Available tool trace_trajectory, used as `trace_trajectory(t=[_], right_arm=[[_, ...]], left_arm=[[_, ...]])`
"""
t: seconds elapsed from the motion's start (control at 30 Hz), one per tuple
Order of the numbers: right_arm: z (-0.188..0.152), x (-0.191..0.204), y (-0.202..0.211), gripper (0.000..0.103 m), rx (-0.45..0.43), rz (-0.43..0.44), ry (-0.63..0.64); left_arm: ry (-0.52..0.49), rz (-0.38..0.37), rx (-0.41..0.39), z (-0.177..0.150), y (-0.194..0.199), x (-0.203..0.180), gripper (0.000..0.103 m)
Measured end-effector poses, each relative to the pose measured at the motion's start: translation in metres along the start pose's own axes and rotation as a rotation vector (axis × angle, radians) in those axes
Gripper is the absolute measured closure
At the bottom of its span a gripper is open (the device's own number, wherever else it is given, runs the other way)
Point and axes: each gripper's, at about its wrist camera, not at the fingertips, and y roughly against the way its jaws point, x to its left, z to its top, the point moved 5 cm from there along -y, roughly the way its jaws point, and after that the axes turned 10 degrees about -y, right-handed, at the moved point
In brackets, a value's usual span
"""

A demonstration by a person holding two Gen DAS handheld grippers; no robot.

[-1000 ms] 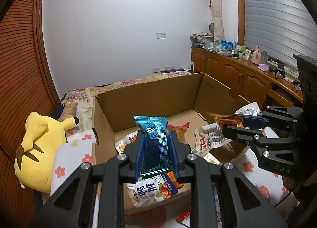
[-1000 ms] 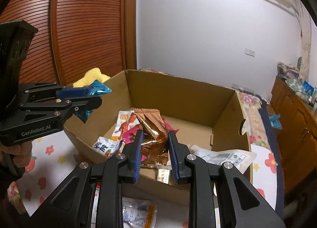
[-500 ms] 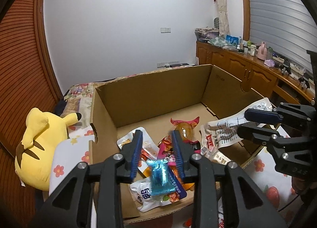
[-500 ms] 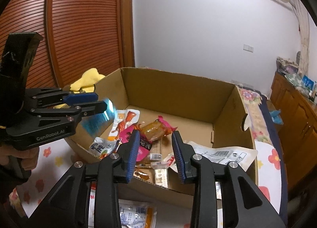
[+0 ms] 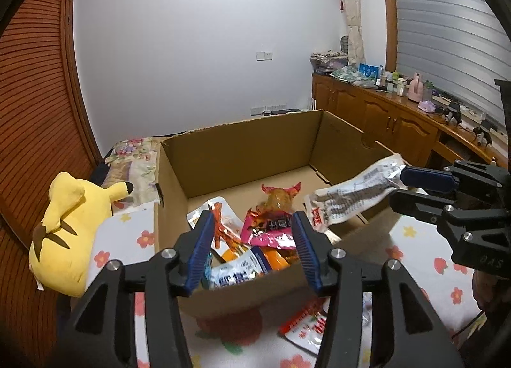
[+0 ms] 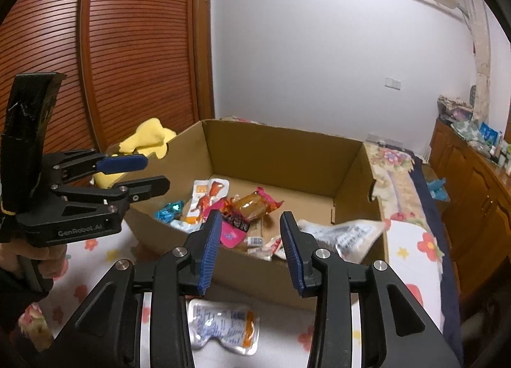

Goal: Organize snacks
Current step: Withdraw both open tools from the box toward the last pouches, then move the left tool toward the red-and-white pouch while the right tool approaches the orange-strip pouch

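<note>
Brown cardboard box (image 6: 287, 157) already holds approx. 8 snack packets, incl. pink wrapper (image 6: 234, 229). Left gripper (image 5: 252, 248) and right gripper (image 6: 250, 249): jaws opening, nothing between. Left to do: clear pouch (image 6: 223, 325) and red-white packet (image 5: 308, 323) on floral sheet, near side, outside box.

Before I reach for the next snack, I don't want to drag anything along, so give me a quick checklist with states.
1. Left tongs hold nothing, jaws opening: ok.
2. Right tongs hold nothing, jaws opening: ok.
3. Blue packet lies inside cardboard box: ok.
4. All snacks boxed: not ok, clear pouch and red packet lie outside.
5. White bag fully inside: not ok, drapes over the rim.
</note>
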Motion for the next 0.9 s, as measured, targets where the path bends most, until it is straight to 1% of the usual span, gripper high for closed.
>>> trace_trajectory(t=[0.3,0.4,0.47,0.63,0.9], right_arm=[[-0.019,0.010,0.029,0.060,0.002,-0.014,-0.018],[-0.025,0.013,0.035,0.058,0.006,-0.019,-0.023],[-0.029,0.015,0.039,0.057,0.004,-0.021,-0.024],[-0.039,0.016,0.043,0.049,0.013,-0.030,-0.031],[-0.056,0.016,0.043,0.045,0.041,-0.035,-0.032]], left_arm=[[-0.011,-0.018,-0.003,-0.014,0.035,-0.019,0.037],[-0.006,-0.032,-0.006,-0.018,0.044,-0.023,0.036],[-0.008,-0.033,-0.004,-0.021,0.049,-0.026,0.035],[0.000,-0.040,0.001,-0.028,0.057,-0.033,0.035],[0.021,-0.056,0.027,-0.051,0.058,-0.037,0.034]])
